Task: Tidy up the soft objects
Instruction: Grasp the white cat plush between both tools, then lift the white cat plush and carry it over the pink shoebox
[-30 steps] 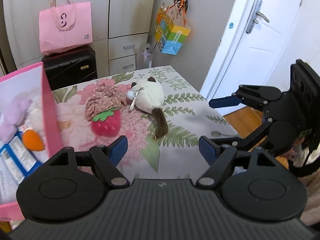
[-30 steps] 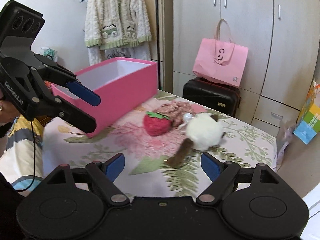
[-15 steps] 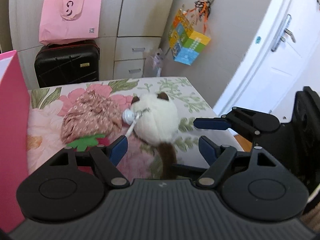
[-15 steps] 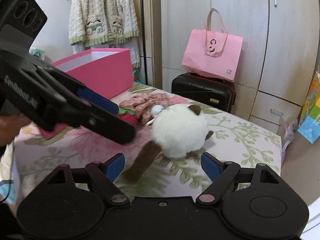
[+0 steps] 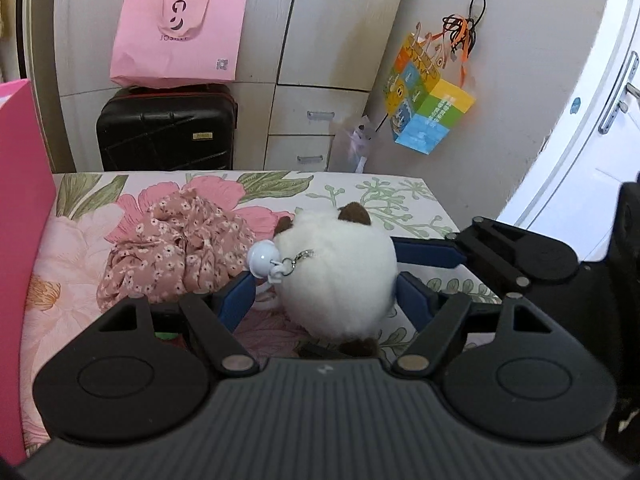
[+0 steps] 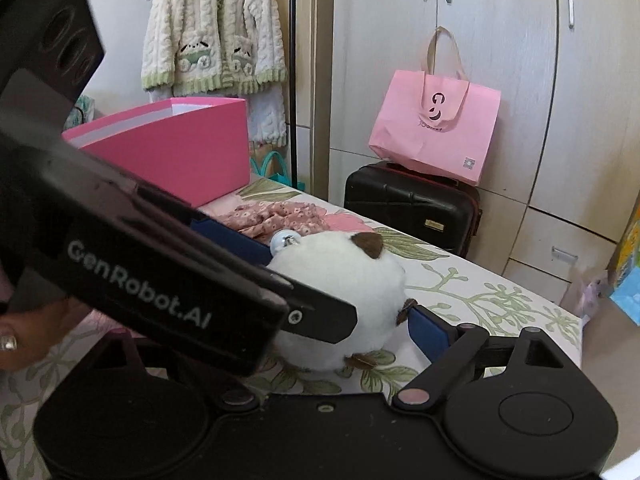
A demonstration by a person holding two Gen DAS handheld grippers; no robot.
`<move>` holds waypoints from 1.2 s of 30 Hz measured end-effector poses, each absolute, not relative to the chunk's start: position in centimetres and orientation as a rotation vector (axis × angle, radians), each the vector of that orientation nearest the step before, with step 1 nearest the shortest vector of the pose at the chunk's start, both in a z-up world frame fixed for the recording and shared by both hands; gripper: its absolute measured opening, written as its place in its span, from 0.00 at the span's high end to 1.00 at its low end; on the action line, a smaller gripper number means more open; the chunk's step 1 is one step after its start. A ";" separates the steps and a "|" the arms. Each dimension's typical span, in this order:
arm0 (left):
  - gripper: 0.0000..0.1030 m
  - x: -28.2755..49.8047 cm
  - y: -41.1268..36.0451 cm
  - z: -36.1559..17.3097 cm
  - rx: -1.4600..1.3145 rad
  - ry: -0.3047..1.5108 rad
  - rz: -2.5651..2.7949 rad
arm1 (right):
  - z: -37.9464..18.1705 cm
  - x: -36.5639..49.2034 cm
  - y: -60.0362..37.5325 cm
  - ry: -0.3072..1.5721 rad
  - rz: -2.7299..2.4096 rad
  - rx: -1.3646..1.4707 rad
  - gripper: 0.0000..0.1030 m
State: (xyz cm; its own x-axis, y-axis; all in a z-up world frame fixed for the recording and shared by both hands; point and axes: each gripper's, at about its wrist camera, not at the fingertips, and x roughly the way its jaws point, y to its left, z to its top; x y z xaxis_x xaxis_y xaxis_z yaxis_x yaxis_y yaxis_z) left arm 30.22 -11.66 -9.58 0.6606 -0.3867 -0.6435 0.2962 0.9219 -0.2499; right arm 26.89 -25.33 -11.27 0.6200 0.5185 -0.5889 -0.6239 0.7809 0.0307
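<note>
A round white plush cat [image 5: 336, 276] with brown ears lies on the flowered bedspread [image 5: 80, 248]. My left gripper [image 5: 326, 300] straddles it, jaws open: the right pad is at the fur, the left pad stands off by the keyring bell [image 5: 262, 256]. From the right, my right gripper [image 6: 320, 328] also reaches around the cat [image 6: 344, 276], its jaws opening; only one blue fingertip [image 6: 426, 330] shows. A crumpled pink floral cloth [image 5: 176, 248] lies left of the cat. Of the strawberry plush only a green scrap [image 5: 166, 335] peeks out.
An open pink box [image 6: 180, 152] stands on the bed at the left. Beyond the bed's far edge are a black suitcase [image 5: 168, 128] with a pink tote bag [image 5: 180, 28] on top, wardrobe drawers, a colourful bag [image 5: 430, 108] on the wall and a white door.
Both grippers came down and closer to the bed, and now both reach around the plush cat. The strawberry plush slipped out of sight under the left gripper.
</note>
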 end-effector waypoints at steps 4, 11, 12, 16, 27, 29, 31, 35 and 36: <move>0.33 30.3 -11.7 -9.7 -0.128 0.749 -0.392 | -11.9 27.6 -25.4 0.639 0.680 -0.155 0.11; 0.35 29.8 -12.3 -9.6 -0.096 0.730 -0.396 | -12.4 27.8 -24.9 0.639 0.654 -0.150 0.21; 0.35 29.7 -12.3 -9.6 -0.097 0.729 -0.398 | -12.3 27.7 -24.8 0.632 0.641 -0.160 0.25; 0.37 29.0 -12.2 -9.2 -0.101 0.728 -0.411 | -11.9 26.8 -24.8 0.622 0.605 -0.137 0.28; 0.38 25.1 -11.4 -7.5 -0.097 0.750 -0.476 | -10.1 22.5 -24.8 0.648 0.548 -0.034 0.28; 0.38 24.2 -11.0 -7.1 -0.102 0.745 -0.494 | -9.8 21.6 -24.8 0.649 0.531 -0.015 0.28; 0.38 23.2 -10.6 -6.6 -0.107 0.742 -0.512 | -9.4 20.8 -24.8 0.650 0.519 0.008 0.28; 0.38 21.2 -9.9 -5.8 -0.097 0.722 -0.532 | -8.4 18.9 -24.4 0.645 0.512 0.035 0.28; 0.38 20.6 -9.7 -5.6 -0.094 0.718 -0.535 | -8.2 18.3 -24.2 0.642 0.509 0.033 0.28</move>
State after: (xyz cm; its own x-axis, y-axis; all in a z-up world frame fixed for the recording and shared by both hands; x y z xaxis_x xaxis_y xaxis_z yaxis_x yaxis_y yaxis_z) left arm 20.65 -9.71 -5.56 0.6255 -0.4976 -0.6010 0.4342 0.8620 -0.2617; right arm 18.33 -24.20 -8.18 0.6829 0.4637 -0.5644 -0.4436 0.8771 0.1839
